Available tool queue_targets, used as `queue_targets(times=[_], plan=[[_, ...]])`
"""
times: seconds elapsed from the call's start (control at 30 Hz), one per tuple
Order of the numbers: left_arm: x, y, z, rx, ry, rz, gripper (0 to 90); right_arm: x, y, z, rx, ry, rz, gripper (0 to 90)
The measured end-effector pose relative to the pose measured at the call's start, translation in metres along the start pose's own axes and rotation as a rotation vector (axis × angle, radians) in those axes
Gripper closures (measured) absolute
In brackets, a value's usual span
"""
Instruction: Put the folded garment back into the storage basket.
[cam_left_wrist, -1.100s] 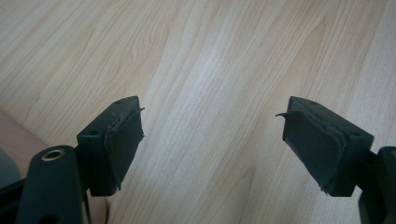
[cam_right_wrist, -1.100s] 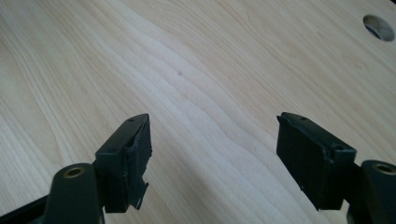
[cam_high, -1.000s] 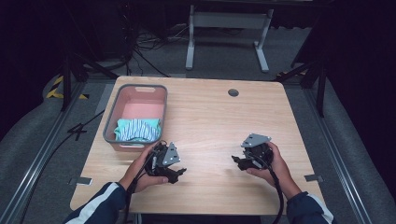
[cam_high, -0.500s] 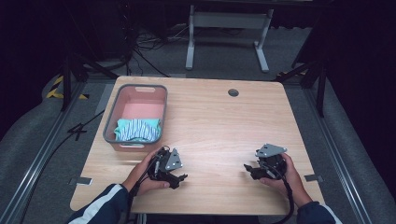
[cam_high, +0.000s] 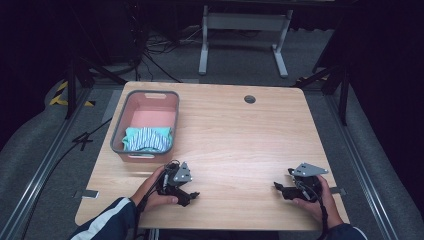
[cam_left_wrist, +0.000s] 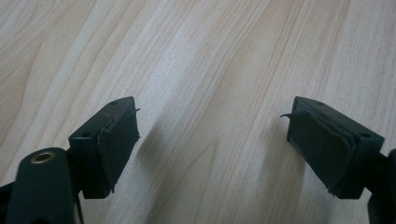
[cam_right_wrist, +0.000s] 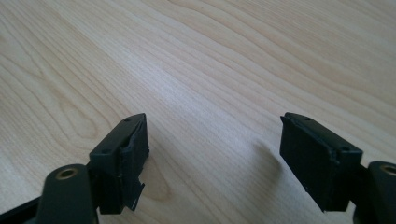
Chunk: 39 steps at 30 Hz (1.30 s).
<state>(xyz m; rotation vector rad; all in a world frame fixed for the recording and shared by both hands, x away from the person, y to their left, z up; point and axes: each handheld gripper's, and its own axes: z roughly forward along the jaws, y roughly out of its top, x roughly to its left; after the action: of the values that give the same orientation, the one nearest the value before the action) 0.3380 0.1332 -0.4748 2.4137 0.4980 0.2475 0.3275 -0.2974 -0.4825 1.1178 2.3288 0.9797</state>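
Observation:
My left gripper (cam_high: 186, 187) rests low over the wooden table (cam_high: 240, 135) near its front edge, just in front of the basket. Its jaws stand open over bare wood in the left gripper view (cam_left_wrist: 212, 112). My right gripper (cam_high: 281, 180) is at the front right of the table with its jaws pointing left. They have just been opening and stand wide with nothing between them (cam_right_wrist: 214, 121). A pink basket with a grey rim (cam_high: 117, 135) sits at the left and holds a teal striped cloth (cam_high: 147, 139).
A round cable hole (cam_high: 250, 99) lies near the table's far edge. A cable (cam_high: 80, 142) trails on the floor to the left. Dark frame legs (cam_high: 245, 45) stand beyond the table.
The right hand has moved right and toward the table's near edge, sinking lower, and its jaws have spread. The left hand has drifted a little toward the near edge.

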Motion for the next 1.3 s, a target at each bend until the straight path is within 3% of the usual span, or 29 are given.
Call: queue_targets(times=[0.1,0.13,1.3], plan=[[0.0034,-0.0069,0.0023,-0.043,-0.032,-0.064,16.2,-0.0057,-0.007,-0.0019,-0.02,0.009,0.053,20.2],[0.0042,-0.0096,0.0027,-0.061,-0.034,-0.06,14.4,-0.0068,-0.0081,-0.0025,-0.019,-0.001,0.055,19.9],[0.0034,-0.0101,0.0025,-0.063,-0.028,-0.068,14.1,-0.0082,-0.0109,-0.0055,-0.019,-0.002,0.061,19.6]])
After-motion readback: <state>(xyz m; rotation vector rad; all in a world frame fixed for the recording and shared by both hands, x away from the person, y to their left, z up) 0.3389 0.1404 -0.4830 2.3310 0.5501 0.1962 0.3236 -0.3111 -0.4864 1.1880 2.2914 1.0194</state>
